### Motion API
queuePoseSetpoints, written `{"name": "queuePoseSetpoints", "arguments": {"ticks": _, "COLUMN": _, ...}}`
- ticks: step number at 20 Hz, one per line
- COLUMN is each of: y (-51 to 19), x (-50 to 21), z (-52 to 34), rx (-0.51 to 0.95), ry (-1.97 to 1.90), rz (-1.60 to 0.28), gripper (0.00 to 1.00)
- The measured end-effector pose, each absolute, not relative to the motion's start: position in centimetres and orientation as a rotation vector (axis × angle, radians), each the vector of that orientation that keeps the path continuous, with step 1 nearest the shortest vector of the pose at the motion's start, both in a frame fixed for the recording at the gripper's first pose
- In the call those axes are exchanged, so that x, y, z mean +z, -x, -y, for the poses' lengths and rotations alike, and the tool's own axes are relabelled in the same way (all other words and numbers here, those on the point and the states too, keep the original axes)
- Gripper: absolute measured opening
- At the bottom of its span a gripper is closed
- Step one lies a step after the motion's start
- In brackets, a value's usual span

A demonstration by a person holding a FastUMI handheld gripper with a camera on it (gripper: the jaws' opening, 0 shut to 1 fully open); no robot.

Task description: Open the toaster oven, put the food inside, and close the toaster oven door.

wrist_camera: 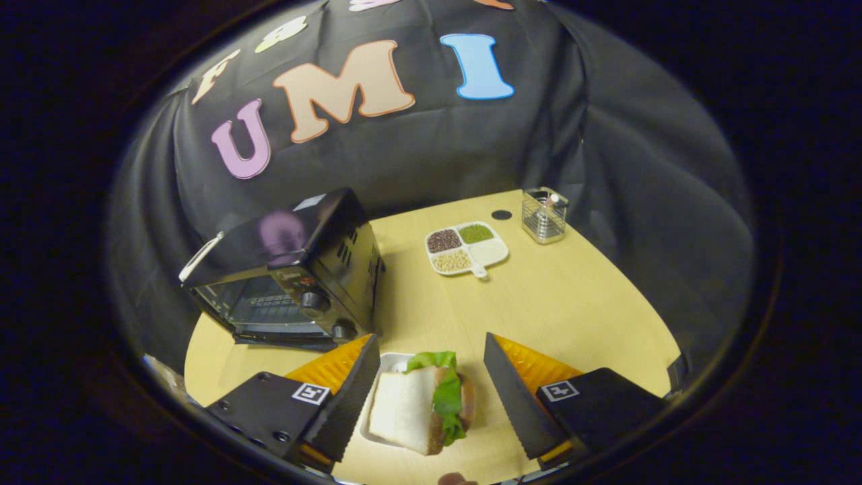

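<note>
A sandwich [421, 407] of white bread with green lettuce and a brown filling rests on a small white tray [390, 364] on the wooden table [559, 316]. It sits between the fingers of my gripper [431, 374], which is open, and neither finger touches the food. A black toaster oven [293, 276] stands beyond the left finger, at the table's back left. Its glass door [259, 306] is closed, the handle is at the top left, and two knobs sit on its right side.
A white divided dish [467, 249] with beans and grains in its compartments lies at mid-table beyond the fingers. A wire-mesh holder [544, 215] stands behind it to the right, near a small black disc [501, 215]. Black cloth surrounds the table.
</note>
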State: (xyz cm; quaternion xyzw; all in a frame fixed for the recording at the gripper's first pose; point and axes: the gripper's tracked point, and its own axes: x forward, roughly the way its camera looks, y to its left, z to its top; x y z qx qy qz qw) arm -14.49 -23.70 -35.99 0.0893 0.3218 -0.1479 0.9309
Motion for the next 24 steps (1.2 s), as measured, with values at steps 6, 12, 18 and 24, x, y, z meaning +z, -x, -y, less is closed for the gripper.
{"name": "queuePoseSetpoints", "arguments": {"ticks": 6, "y": 16.7, "x": -40.1, "z": 23.6, "rx": -0.311, "ry": -0.240, "rz": -0.763, "gripper": 0.97}}
{"name": "queuePoseSetpoints", "arguments": {"ticks": 12, "y": 18.0, "x": -42.6, "z": 21.7, "rx": -0.276, "ry": -0.349, "rz": -0.872, "gripper": 0.80}}
{"name": "queuePoseSetpoints", "arguments": {"ticks": 18, "y": 17.2, "x": -40.7, "z": 21.0, "rx": -0.245, "ry": -0.435, "rz": -0.840, "gripper": 0.39}}
{"name": "queuePoseSetpoints", "arguments": {"ticks": 24, "y": 16.1, "x": -36.3, "z": 19.1, "rx": -0.228, "ry": -0.502, "rz": -0.756, "gripper": 0.39}}
